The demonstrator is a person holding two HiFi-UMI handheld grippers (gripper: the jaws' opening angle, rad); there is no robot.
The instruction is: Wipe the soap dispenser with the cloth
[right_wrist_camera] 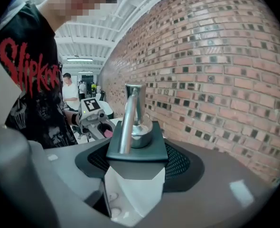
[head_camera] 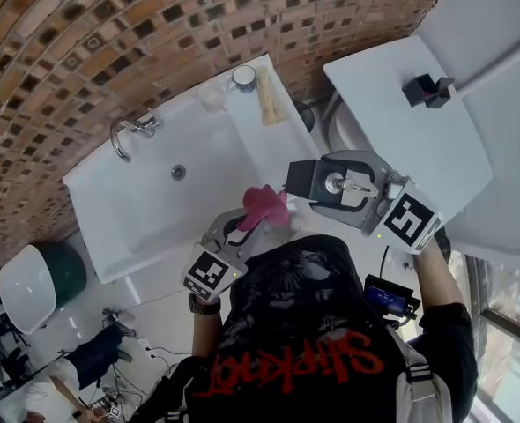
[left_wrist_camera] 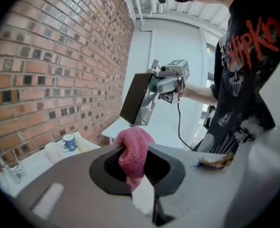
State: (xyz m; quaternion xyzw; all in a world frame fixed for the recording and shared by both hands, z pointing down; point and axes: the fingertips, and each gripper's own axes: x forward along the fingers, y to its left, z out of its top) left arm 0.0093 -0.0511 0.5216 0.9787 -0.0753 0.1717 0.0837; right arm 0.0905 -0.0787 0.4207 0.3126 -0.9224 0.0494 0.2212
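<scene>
- Dark, square-bodied soap dispenser [head_camera: 306, 180] with a chrome pump is held up in the air over the front right corner of the sink, tipped on its side. Its flat dark base faces the cloth.
- The right gripper [head_camera: 334, 189] has its jaws spread wide and clamped on the dispenser's body. In the right gripper view the chrome spout [right_wrist_camera: 129, 120] rises just past the pads.
- A pink, fluffy cloth [head_camera: 263, 204] is bunched up just left of the dispenser's base. Whether the two touch cannot be told.
- The left gripper [head_camera: 235, 230] has its jaws closed on the cloth, which bulges out above them in the left gripper view.
- Below both lies a white rectangular sink [head_camera: 209, 161] with a chrome tap [head_camera: 130, 130] at its left end. A blue-and-white mug [head_camera: 242, 78] stands on its far rim.
- A red-brown brick wall [head_camera: 84, 33] runs behind the sink.
- To the right sits a white counter [head_camera: 392, 113] with a small black object [head_camera: 429, 90] on it.
- A green bin [head_camera: 64, 273] with a white lid stands on the floor at lower left.
</scene>
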